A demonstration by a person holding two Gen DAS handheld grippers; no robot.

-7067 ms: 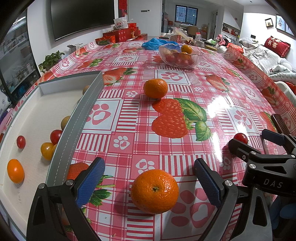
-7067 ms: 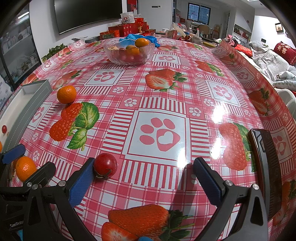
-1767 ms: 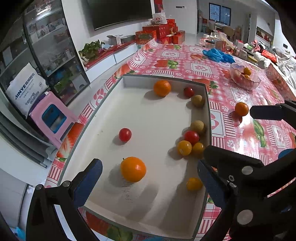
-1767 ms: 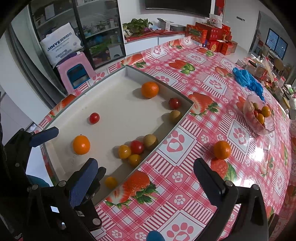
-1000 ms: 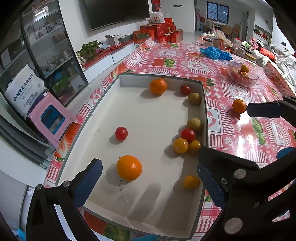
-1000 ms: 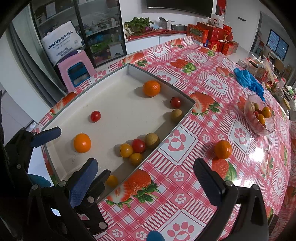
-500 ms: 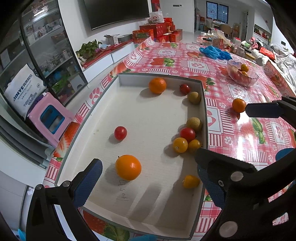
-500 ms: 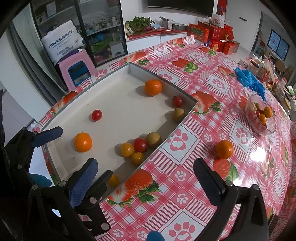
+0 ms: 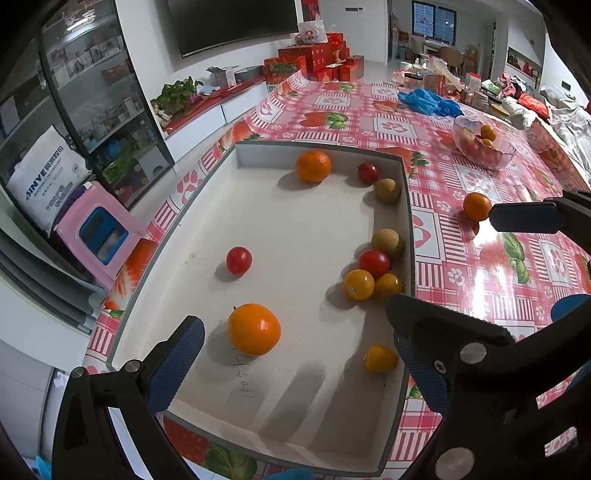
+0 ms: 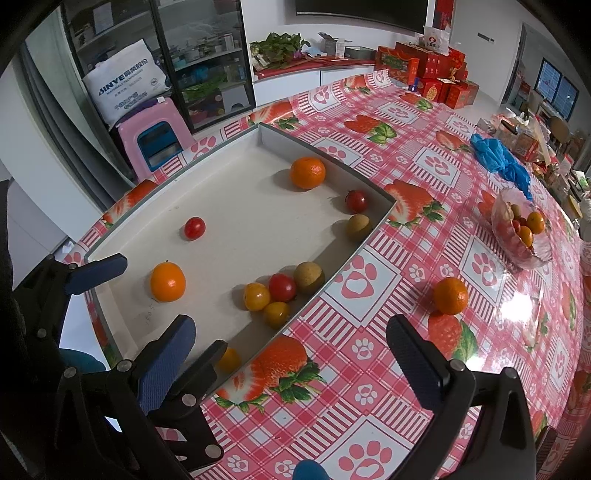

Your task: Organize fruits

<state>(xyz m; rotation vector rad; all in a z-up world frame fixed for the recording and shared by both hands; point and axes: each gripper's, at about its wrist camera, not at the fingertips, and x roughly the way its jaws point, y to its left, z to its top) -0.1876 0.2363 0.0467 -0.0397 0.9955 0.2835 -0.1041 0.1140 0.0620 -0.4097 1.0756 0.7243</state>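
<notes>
— Where am I working?
— I'm in a home's living and dining room: strawberry-print tablecloth (image 10: 391, 236), wall television (image 9: 236, 22), glass cabinet (image 10: 199, 55), red gift boxes (image 9: 314, 62), pink stool (image 10: 155, 136).

The left wrist view looks down from high above the near end of the tray (image 9: 405, 206), facing along its length toward the far room. The right wrist view sits to the right, also high, looking diagonally across the tablecloth (image 10: 373, 354) toward the tray's corner. Both share the tray, its fruit, the loose orange (image 10: 450, 295) and the glass bowl (image 9: 484, 153).
</notes>
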